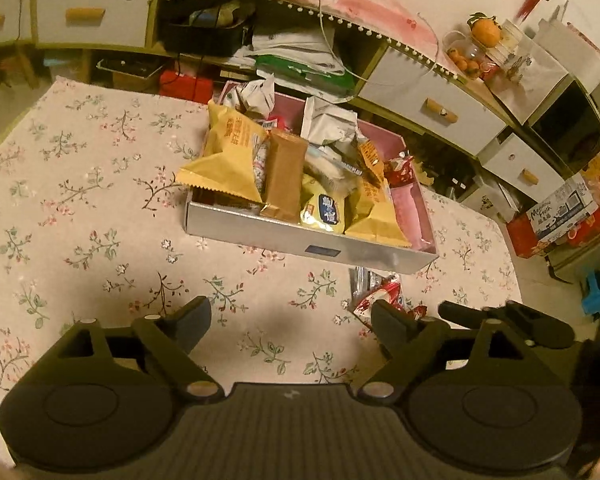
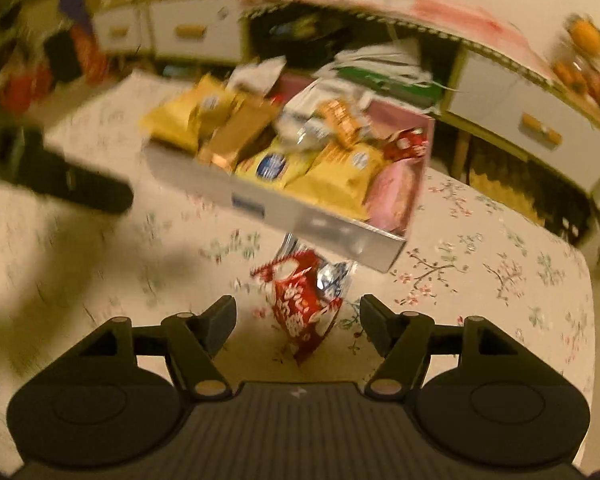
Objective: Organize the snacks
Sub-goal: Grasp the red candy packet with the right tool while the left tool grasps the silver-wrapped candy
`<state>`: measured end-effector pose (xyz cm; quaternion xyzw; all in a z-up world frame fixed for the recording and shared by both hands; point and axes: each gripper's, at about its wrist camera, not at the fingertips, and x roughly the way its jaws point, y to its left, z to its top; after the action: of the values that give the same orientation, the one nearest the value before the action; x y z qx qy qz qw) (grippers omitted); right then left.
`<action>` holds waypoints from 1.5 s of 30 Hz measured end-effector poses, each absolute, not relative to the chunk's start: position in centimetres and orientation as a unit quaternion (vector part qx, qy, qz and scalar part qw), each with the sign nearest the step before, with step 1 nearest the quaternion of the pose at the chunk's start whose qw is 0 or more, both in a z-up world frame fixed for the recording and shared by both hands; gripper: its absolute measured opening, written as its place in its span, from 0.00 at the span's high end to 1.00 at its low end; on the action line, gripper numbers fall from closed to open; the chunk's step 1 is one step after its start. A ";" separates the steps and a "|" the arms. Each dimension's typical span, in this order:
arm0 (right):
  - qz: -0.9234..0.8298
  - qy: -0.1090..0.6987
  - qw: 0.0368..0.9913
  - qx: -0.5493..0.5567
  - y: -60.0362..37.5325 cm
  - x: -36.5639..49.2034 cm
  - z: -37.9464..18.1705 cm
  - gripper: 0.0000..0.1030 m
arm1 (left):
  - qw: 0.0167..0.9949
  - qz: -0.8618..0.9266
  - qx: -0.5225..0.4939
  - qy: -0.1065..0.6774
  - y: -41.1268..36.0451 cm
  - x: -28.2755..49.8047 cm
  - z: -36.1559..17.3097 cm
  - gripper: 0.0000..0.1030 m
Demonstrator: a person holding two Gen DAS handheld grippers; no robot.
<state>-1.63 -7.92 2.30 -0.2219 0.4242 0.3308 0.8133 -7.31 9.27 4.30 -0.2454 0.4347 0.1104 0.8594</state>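
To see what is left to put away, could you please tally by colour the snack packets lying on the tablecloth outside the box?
Red packet: 1
Silver-and-blue packet, partly under the red one: 1, as far as can be told
Total: 2

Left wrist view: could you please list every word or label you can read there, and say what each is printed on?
"Meadow Fresh": on the white carton on the floor at the right.
Yellow snack bags in the silver box: orange print, too small to read.
Blue-label packet: characters blurred, unreadable.
Red packet on the tablecloth: white characters, not legible.
Small blue sticker on the box front: unreadable.
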 end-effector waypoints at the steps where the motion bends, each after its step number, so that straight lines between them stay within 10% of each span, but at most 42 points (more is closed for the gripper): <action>1: 0.332 0.418 0.813 -0.234 -7.6 -1.7 1.9 0.33 | 0.859 0.112 -0.245 0.436 9.3 -7.3 4.2 0.12; 5: 0.337 0.414 0.812 -0.237 -6.9 -1.4 0.6 0.35 | 0.857 0.119 -0.240 0.440 9.5 -7.2 3.8 0.12; 10: 0.342 0.451 0.794 -0.224 -6.4 -0.9 0.0 0.71 | 0.857 0.117 -0.238 0.443 9.6 -7.3 3.7 0.12; 39: 0.173 0.524 0.831 -0.067 -16.9 3.4 4.7 0.73 | 0.884 0.072 -0.154 0.437 0.8 2.3 -1.1 0.04; 45: 0.178 0.522 0.831 -0.071 -16.7 3.5 4.7 0.73 | 0.886 0.066 -0.125 0.442 -0.7 2.9 -2.3 0.71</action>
<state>3.51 -16.72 4.73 -0.0715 0.5224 0.1780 0.8308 2.91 -0.68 -2.33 -0.1249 0.4424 0.0660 0.8856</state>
